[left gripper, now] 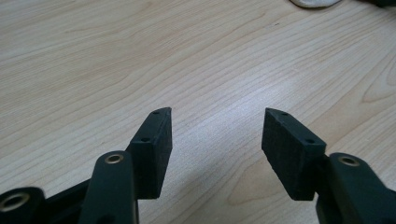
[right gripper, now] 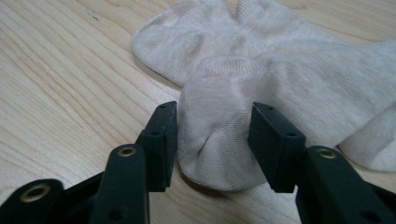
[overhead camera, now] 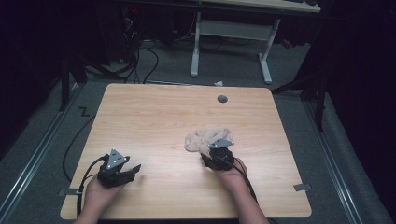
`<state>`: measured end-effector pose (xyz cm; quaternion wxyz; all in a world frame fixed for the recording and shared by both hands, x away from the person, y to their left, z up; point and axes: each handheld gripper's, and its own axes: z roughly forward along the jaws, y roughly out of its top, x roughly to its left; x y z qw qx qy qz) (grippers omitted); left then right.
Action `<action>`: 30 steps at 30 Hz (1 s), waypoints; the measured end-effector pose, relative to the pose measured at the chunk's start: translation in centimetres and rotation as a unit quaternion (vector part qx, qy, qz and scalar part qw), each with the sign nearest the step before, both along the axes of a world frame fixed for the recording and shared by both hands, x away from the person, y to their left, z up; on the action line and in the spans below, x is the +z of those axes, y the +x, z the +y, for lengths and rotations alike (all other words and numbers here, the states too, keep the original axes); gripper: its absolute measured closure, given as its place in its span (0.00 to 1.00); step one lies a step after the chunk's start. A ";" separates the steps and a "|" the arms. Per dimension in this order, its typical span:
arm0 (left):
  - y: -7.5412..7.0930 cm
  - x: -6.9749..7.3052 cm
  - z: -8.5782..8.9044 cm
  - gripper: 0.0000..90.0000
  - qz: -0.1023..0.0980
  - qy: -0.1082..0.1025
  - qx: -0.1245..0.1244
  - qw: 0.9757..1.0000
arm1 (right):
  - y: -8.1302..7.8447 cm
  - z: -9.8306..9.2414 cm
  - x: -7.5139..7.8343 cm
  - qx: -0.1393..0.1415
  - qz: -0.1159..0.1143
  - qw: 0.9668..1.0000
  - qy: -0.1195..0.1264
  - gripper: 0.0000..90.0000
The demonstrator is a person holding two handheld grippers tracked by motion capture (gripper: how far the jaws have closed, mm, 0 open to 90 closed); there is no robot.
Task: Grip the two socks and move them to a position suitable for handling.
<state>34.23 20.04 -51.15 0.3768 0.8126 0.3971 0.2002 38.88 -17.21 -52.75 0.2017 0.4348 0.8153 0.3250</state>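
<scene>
A pale beige sock (overhead camera: 204, 138) lies crumpled on the wooden table (overhead camera: 177, 112), right of the middle. My right gripper (overhead camera: 211, 151) is at its near edge. In the right gripper view a raised fold of the sock (right gripper: 280, 60) sits between the two black jaws of that gripper (right gripper: 212, 122), both pads pressing into the fabric. My left gripper (overhead camera: 132, 171) rests low over bare wood at the front left, apart from the sock. Its jaws (left gripper: 217, 127) stand wide open with nothing between them.
A round grey cable grommet (overhead camera: 222, 98) sits near the table's far edge. Beyond the table stand a white desk frame (overhead camera: 231, 42) and cables on the dark floor. A pale edge of the sock (left gripper: 315, 3) peeks in at the top of the left gripper view.
</scene>
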 end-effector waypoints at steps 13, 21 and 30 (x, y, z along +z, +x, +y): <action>0.1 -0.2 0.1 0.48 0.004 0.000 0.004 1.000 | -0.5 0.0 0.0 -0.005 -0.009 1.000 -0.012 0.81; 0.0 0.0 0.2 0.48 0.002 -0.005 0.005 1.000 | -0.8 -0.1 0.8 -0.011 -0.016 1.000 -0.007 0.90; 0.4 -0.2 0.0 0.48 0.006 -0.002 -0.003 1.000 | -2.5 -1.4 3.9 -0.009 -0.070 0.997 0.042 0.91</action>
